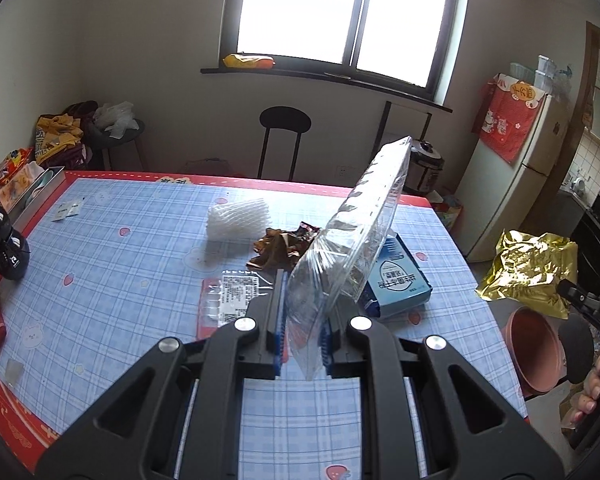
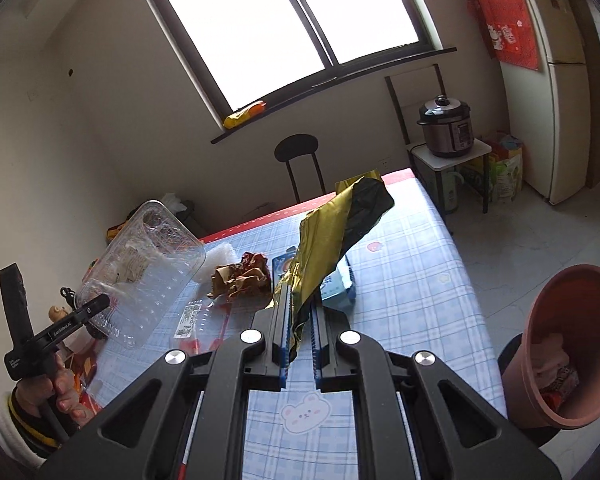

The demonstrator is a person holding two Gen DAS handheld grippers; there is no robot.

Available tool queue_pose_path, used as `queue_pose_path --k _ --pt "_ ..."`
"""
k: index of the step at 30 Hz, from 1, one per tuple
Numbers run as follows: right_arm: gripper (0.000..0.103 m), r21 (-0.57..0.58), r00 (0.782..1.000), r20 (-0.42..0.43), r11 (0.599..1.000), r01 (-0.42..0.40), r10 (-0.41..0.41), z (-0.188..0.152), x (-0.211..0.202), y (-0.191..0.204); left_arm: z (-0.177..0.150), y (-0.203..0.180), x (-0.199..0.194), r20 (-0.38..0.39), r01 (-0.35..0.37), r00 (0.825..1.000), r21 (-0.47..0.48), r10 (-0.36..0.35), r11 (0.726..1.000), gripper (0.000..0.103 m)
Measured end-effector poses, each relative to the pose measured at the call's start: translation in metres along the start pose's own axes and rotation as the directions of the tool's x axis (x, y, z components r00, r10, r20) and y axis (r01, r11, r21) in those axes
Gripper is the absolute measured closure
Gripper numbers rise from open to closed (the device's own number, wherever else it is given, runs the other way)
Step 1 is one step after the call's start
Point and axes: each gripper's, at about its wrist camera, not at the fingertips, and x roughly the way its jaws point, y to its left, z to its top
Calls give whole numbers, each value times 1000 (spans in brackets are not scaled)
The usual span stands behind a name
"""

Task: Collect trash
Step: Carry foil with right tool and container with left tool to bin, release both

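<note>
My left gripper is shut on a clear plastic tray, held tilted above the table; the tray also shows in the right wrist view. My right gripper is shut on a gold and black foil bag, lifted above the table; the bag shows in the left wrist view. A terracotta-coloured bin stands off the table's right edge with some trash inside; it also shows in the left wrist view. On the table lie a brown crumpled wrapper, a white foam net, a flat labelled wrapper and a blue box.
The table has a blue checked cloth with a red border. A black gourd-shaped bottle and a metal tin stand at its left edge. A black stool, a pressure cooker and a fridge stand beyond.
</note>
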Motion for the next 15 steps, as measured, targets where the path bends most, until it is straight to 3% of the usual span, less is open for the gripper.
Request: queue_pose_path --k 15 --pt "94 119 975 57 971 209 -216 5 -86 -144 -14 -167 39 -62 181 983 108 -175 978 86"
